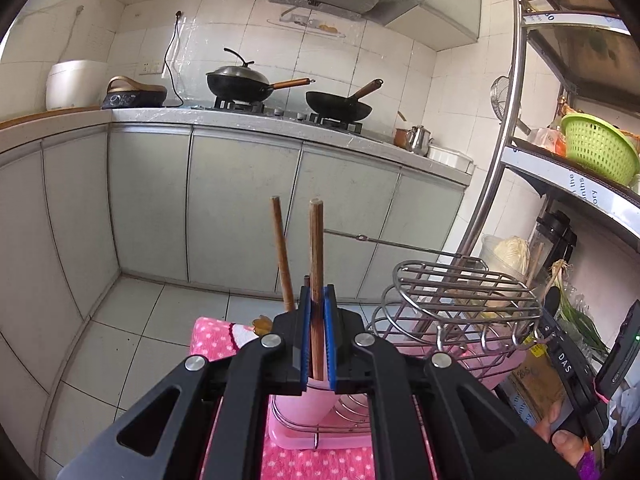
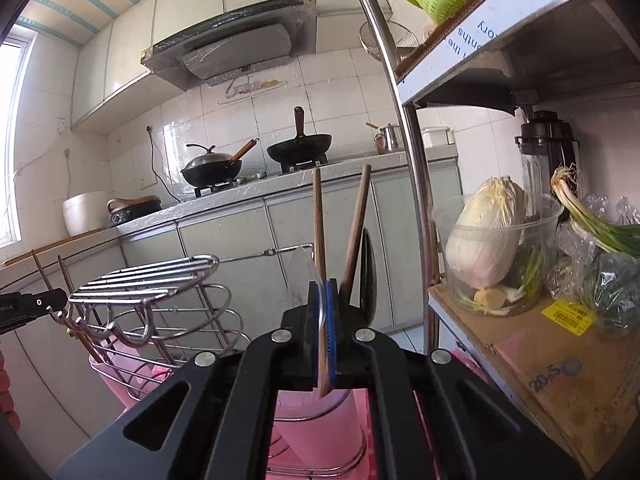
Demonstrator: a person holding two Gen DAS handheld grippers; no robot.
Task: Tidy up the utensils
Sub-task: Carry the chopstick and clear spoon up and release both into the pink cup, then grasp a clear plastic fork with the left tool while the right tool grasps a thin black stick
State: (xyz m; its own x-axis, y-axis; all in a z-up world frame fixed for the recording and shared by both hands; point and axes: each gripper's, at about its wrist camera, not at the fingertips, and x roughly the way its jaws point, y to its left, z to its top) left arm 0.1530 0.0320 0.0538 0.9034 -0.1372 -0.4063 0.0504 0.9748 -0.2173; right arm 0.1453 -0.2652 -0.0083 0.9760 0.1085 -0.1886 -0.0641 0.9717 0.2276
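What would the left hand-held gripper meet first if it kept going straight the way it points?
Probably the grey cabinet doors. The left hand-held gripper, shut on a chopstick, faces them across open floor, though depth is unclear.

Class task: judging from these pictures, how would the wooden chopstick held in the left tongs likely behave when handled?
The chopstick probably stays stiff: it stands straight above the left tongs. Likely light, being thin wood. Its round shaft could roll if laid down.
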